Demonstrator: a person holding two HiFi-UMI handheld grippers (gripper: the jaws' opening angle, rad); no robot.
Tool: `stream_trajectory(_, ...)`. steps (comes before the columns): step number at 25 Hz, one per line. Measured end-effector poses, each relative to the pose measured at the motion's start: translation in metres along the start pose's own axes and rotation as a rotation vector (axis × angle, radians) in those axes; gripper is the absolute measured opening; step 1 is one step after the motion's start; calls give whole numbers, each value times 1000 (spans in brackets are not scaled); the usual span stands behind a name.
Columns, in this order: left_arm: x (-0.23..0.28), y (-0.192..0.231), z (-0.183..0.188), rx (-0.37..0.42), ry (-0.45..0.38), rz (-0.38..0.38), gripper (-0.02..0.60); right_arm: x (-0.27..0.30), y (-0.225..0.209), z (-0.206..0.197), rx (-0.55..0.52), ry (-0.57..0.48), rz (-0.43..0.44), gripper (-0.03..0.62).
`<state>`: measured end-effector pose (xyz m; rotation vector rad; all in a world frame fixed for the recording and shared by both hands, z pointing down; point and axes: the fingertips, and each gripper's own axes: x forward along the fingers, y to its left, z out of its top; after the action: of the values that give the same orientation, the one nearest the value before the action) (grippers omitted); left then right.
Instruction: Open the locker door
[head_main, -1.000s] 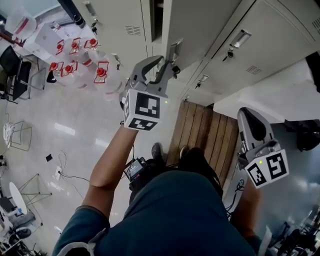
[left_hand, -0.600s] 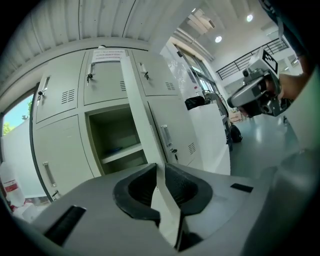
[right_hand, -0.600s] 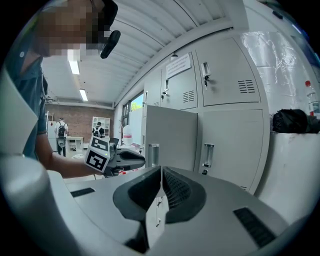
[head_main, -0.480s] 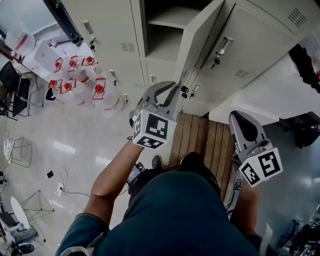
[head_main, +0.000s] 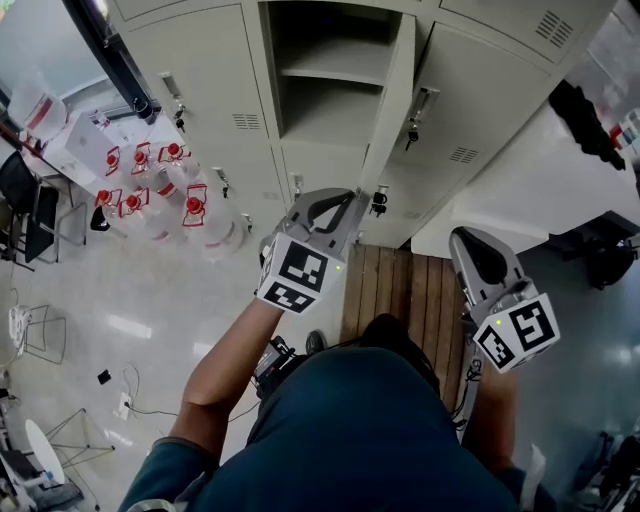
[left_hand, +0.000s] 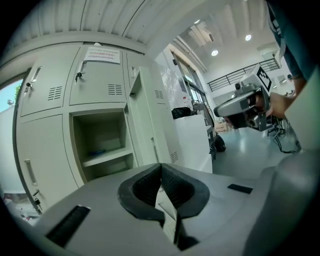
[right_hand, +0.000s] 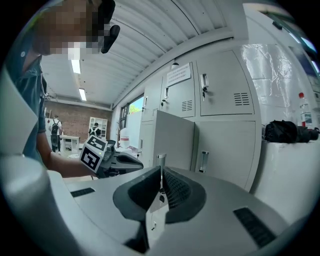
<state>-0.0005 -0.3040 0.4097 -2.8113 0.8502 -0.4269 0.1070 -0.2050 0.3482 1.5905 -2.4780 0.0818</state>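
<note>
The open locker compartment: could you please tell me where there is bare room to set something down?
The cream metal shelf inside the open locker is mostly bare, apart from a small bluish item at its back; the space beneath looks bare too. The floor to its left is crowded with clear red-capped jugs.

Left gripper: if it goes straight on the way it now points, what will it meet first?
Probably the open locker door, straight beyond the left gripper, whose jaws have just closed on nothing; depth is unclear.
</note>
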Motion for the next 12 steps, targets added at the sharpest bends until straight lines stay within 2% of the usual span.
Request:
stream_trajectory(5,-30,12,9,-64,-25,-9,17,1,5,8,55,-37,41,37)
stream_trajectory(8,-51,26,15,-93,-46,12,17,3,9,11,111,-57,81,37)
stream_trajectory(12,-80,47,29,-116,-89,51,17,8,14,16,121,-64,108,37)
